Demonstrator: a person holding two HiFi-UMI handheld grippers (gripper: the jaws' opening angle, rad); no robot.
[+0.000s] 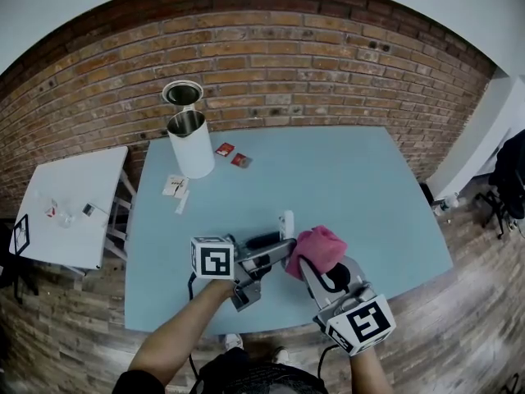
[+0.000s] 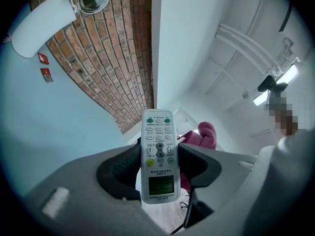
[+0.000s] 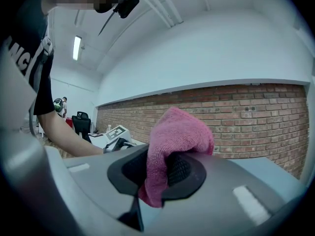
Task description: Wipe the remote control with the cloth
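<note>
Your left gripper (image 2: 158, 162) pinches remote (image 2: 158, 132) over counter (image 1: 361, 179); your right gripper (image 3: 157, 173) clamps pink cloth (image 3: 179, 132), just right of remote.

Your left gripper (image 1: 277, 251) and right gripper (image 1: 312, 266) are grey with black ribbed pads (image 3: 180, 171), each carrying a white cube (image 1: 212, 257) with black square markers. You wear a black short sleeve (image 3: 42, 82).

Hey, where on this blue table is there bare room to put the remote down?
Bare: the right half of the table, from the red packets to the right edge. Crowded: the far-left corner, with the white canister and white sachets.
</note>
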